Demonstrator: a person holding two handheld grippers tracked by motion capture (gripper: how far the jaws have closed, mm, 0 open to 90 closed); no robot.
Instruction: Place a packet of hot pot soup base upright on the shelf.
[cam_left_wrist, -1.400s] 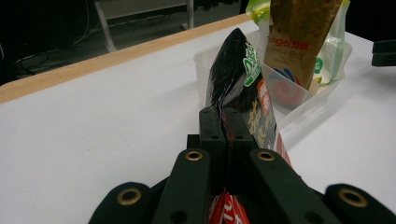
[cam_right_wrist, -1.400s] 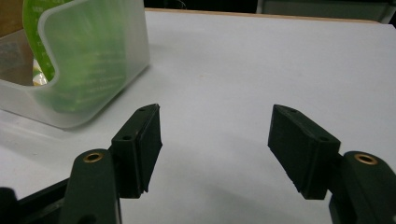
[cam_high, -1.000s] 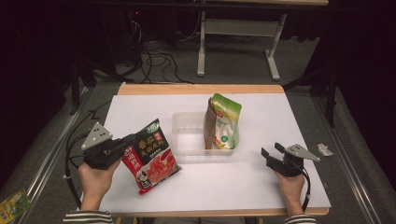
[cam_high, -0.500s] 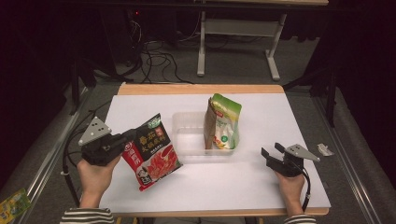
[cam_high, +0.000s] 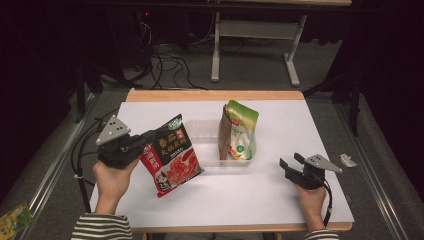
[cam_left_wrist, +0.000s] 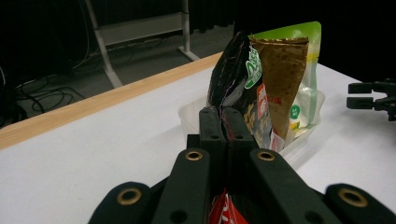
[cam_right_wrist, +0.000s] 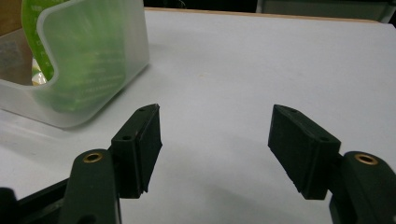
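Two glossy snack pouches matter here. One, the red and black pouch (cam_high: 170, 156), hangs pinched by its edge between the closed jaws of the left gripper (cam_high: 142, 146), lifted clear of the white table (cam_high: 280, 190). Ahead of those jaws sits the clear plastic bin (cam_high: 210, 129), where the green and tan pouch (cam_high: 239, 131) stands upright. Its free space lies on the nearer side. The right gripper (cam_right_wrist: 215, 154) rests well apart, jaws spread and empty.
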